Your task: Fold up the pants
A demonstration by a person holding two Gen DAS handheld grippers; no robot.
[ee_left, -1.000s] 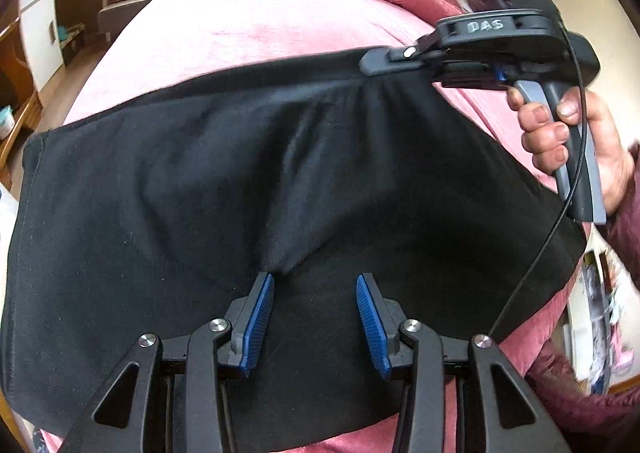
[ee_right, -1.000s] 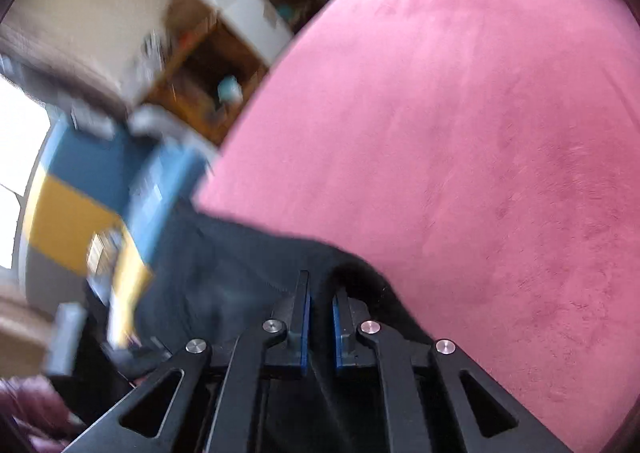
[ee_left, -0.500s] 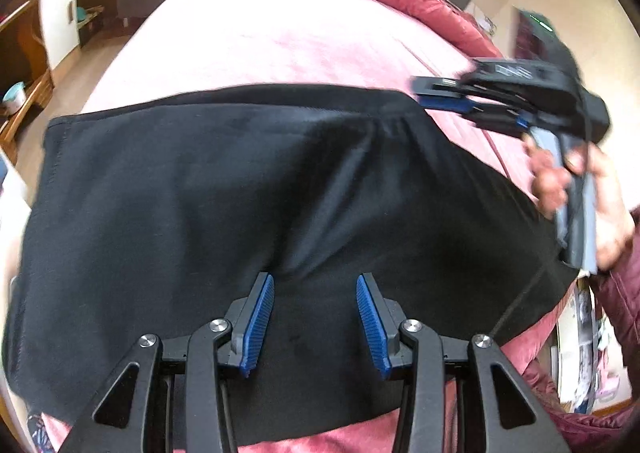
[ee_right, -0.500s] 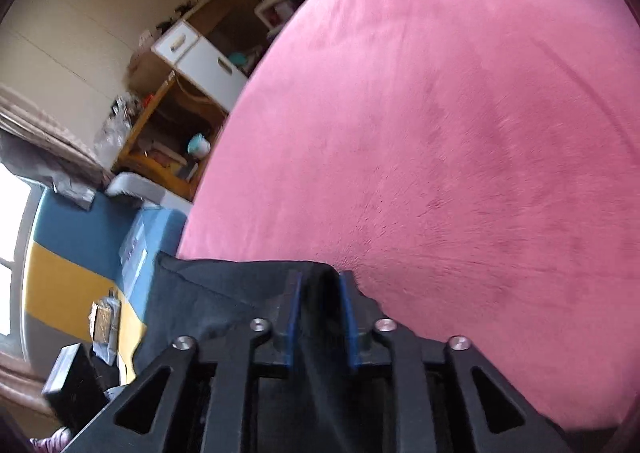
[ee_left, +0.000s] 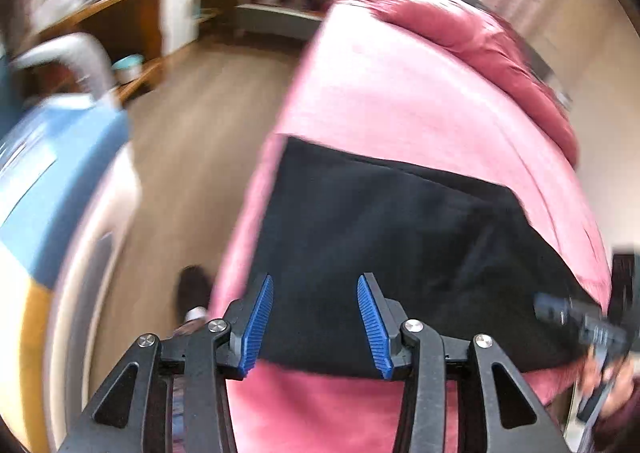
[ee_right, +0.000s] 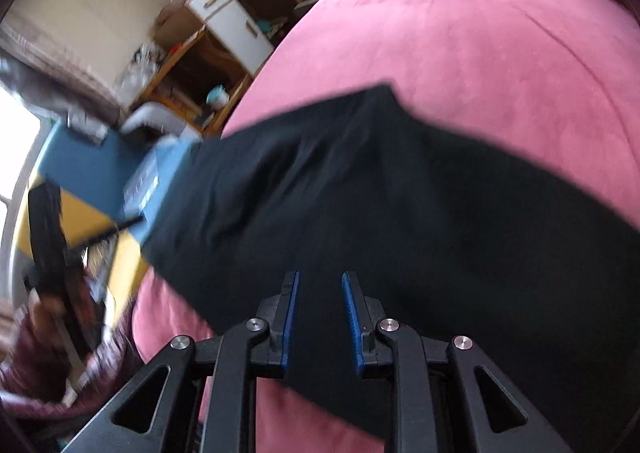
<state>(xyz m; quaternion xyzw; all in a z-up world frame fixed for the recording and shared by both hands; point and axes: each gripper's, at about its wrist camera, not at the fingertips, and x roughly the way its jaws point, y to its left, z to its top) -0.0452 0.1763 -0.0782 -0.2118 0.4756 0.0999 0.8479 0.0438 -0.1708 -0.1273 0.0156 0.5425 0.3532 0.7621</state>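
left wrist view, read from the left of the fingers across: beyond the left finger, blurred wooden flooring and a blue and yellow object whose nature cannot be told. a dark shoe shows on the floor just outside the left finger. the left gripper has its two blue-padded fingers spread wide apart, nothing between them. the black pants lie flat on the pink bed cover, directly ahead of and between the fingers, the near edge of the cloth level with the finger bases. bare pink cover shows below that edge. far out beyond the right finger, at the frame's right edge, the right gripper appears blurred, beside the right corner of the cloth.

right wrist view, same order: far to the left of the fingers, the left gripper shows as a dark blurred shape in front of the blue and yellow object. a wooden shelf unit stands further back. the right gripper has its fingers parted, a clear gap between the pads, gripping nothing. the pants lie spread under and ahead of the fingers, running from the left of them to the far right. pink cover fills the space beyond.
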